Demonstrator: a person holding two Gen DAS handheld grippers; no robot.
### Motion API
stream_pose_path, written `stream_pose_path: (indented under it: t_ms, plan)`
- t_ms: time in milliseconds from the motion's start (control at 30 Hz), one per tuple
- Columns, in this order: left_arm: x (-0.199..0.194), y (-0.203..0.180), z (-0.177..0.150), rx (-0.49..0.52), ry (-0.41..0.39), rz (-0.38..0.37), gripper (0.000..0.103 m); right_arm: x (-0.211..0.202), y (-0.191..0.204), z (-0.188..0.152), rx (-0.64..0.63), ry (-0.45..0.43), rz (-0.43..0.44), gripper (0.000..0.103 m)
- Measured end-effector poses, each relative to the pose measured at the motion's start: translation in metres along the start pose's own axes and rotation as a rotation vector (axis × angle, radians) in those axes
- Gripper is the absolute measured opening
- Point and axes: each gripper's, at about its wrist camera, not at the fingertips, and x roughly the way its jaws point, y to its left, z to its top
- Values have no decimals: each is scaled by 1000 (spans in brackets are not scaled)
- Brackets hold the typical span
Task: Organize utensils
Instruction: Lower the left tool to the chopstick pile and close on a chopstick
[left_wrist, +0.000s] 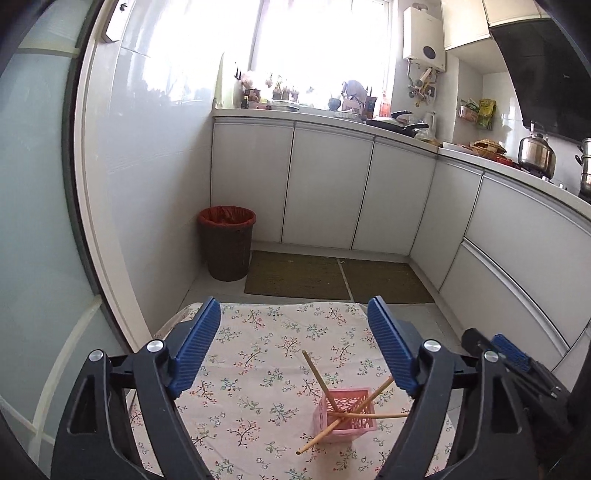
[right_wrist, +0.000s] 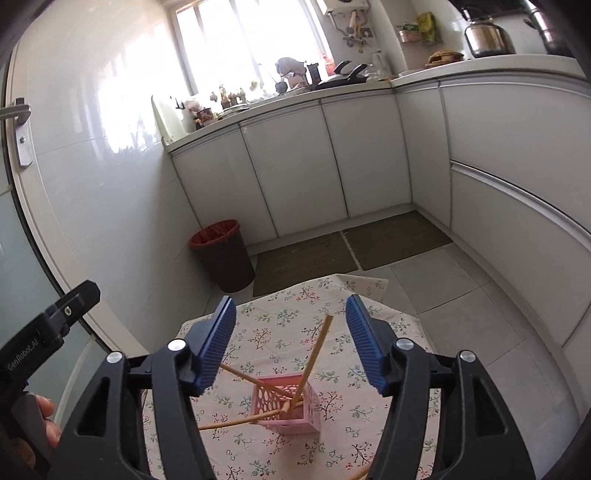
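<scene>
Both grippers hang open over a pink basket of splayed chopsticks.

The left gripper (left_wrist: 293, 339) is spread wide and holds nothing; the pink basket (left_wrist: 347, 415) sits below and right of its gap, closer to its right finger. The right gripper (right_wrist: 291, 339), equally released, has the basket almost centred beneath it, so it looks the better placed. The chopsticks (right_wrist: 314, 354) lean outward in different directions, one tipping low over the rim. Everything rests on a flowered tablecloth (left_wrist: 258, 369), with a bin (left_wrist: 227, 242) and white cabinets (left_wrist: 325, 188) beyond.
</scene>
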Motion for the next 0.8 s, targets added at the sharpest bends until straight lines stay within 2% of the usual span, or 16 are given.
stream_pose_path:
  t_ms: [67, 100, 167, 267, 400, 600, 667, 800]
  plan:
    - [-2, -4, -4, 22, 9, 6, 86, -11, -8, 1, 17, -23, -22, 80]
    - [-4, -7, -6, 34, 8, 9, 90, -17, -10, 0, 19, -34, -37, 82]
    - [-10, -14, -12, 66, 5, 8, 96, -28, -15, -2, 21, -54, -58, 96]
    - [-18, -29, -19, 133, 8, 2, 96, -44, -27, -7, 38, -65, -74, 97]
    - [-26, -41, -30, 175, 39, -35, 96, -54, -53, -15, 87, -22, -110, 97]
    - [-34, -61, -49, 246, 100, -110, 96, -71, -93, -34, 124, 10, -220, 97]
    - [-35, -73, -59, 288, 143, -167, 96, -77, -107, -40, 145, 17, -250, 97]
    - [-24, -105, -82, 402, 286, -277, 96, -89, -135, -58, 178, 34, -319, 97]
